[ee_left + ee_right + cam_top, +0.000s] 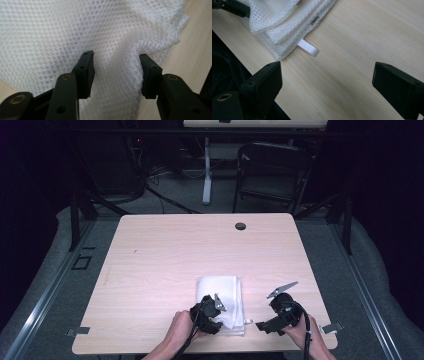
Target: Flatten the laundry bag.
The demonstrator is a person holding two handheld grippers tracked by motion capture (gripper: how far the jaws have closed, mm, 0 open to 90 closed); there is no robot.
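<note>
Two grippers are seen at the near edge of the wooden table (165, 250), where a folded white mesh cloth (220, 292) is laid. A raised fold of that cloth (117, 62) is flanked by the left gripper (117, 72), whose pads seem to be pressed into it, though the contact is hard to judge. The right gripper (327, 82) is held spread and empty over bare wood just beside the cloth's corner and its white ribbon tab (309, 48).
</note>
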